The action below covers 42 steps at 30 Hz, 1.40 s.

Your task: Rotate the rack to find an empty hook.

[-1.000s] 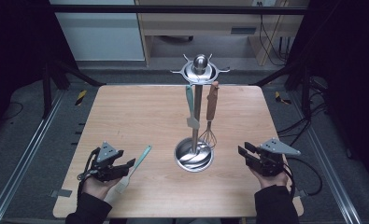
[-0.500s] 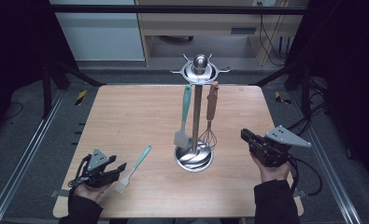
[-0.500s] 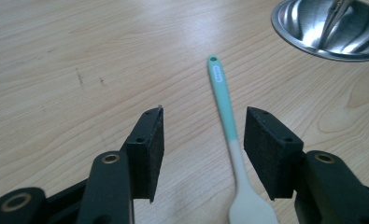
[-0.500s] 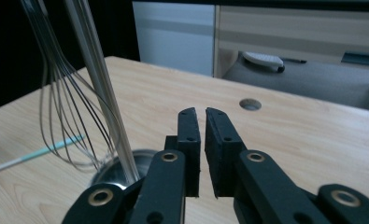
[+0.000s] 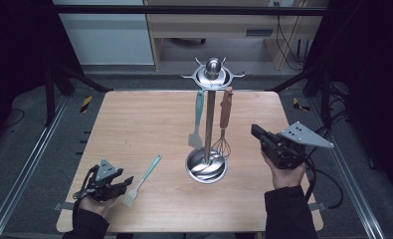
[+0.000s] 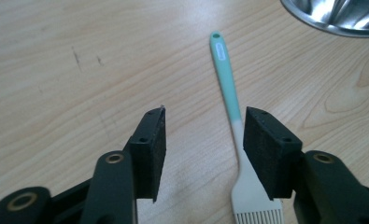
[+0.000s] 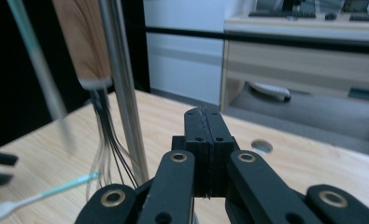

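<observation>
A steel utensil stand (image 5: 206, 167) rises from the middle of the table. A teal spatula (image 5: 198, 119) and a wooden-handled whisk (image 5: 225, 117) hang from its top ring. A teal basting brush (image 5: 143, 179) lies flat on the wood to the stand's left. My left gripper (image 5: 126, 183) rests at the front left, open. In the left gripper view the brush (image 6: 226, 79) lies between the spread jaws of the left gripper (image 6: 204, 121), close to the right one and ungripped. My right gripper (image 5: 256, 132) hovers right of the stand. The right gripper (image 7: 204, 116) is shut and empty, near the pole (image 7: 121, 93) and whisk (image 7: 81, 42).
The stand's round steel base (image 6: 341, 16) lies just beyond the brush handle's tip. A wooden cabinet (image 5: 219, 27) stands on the floor behind the table. Metal rails (image 5: 30, 159) run along both sides of the table.
My left gripper lowered the brush to the table, opened and let go of it. My right gripper moved farther from the front edge, staying shut.
</observation>
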Tool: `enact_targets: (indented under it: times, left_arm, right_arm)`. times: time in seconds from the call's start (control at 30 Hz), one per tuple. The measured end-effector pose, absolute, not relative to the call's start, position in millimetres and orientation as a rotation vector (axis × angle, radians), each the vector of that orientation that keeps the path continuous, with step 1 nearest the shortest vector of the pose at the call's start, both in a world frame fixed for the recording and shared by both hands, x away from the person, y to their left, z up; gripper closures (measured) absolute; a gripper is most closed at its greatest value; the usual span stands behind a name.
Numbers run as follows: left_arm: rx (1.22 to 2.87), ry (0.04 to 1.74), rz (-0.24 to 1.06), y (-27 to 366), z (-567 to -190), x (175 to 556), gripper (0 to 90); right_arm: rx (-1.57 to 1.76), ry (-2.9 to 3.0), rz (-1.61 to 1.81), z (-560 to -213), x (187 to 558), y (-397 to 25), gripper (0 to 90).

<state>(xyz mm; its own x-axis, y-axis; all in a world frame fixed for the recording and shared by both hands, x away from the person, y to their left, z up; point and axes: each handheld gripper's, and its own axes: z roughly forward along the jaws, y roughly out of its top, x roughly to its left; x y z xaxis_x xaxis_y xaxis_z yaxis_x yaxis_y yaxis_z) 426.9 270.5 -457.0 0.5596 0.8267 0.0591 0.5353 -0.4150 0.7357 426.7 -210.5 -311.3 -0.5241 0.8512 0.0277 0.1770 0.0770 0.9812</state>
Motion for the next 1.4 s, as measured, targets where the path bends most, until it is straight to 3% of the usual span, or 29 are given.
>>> enact_targets:
  times: [0.17, 0.37, 0.43, 0.73, 0.93, 1.2, 1.4]
  left_arm:
    - [2.121, 1.131, 0.508, 272, -457, 430, 47.9]
    - [2.114, 1.161, 0.528, 270, -462, 430, 35.3]
    - [2.118, 1.157, 0.52, 268, -463, 430, 35.8]
    - [2.105, 1.112, 0.541, 271, -466, 426, 54.6]
    - [2.09, 1.092, 0.547, 275, -466, 425, 54.7]
    - [2.083, 1.145, 0.487, 273, -462, 426, 62.8]
    - [2.078, 1.152, 0.511, 271, -460, 426, 54.6]
  right_arm:
    - [0.982, 1.757, 1.514, -292, 427, -203, 90.0]
    - [0.93, 1.734, 1.551, -268, 426, -194, 90.0]
    - [0.91, 1.734, 1.553, -262, 425, -190, 90.0]
    - [0.845, 1.719, 1.579, -234, 421, -174, 90.0]
    - [0.815, 1.71, 1.579, -222, 419, -168, 90.0]
    - [0.778, 1.718, 1.563, -211, 417, -163, 90.0]
    - [0.766, 1.731, 1.549, -209, 416, -159, 90.0]
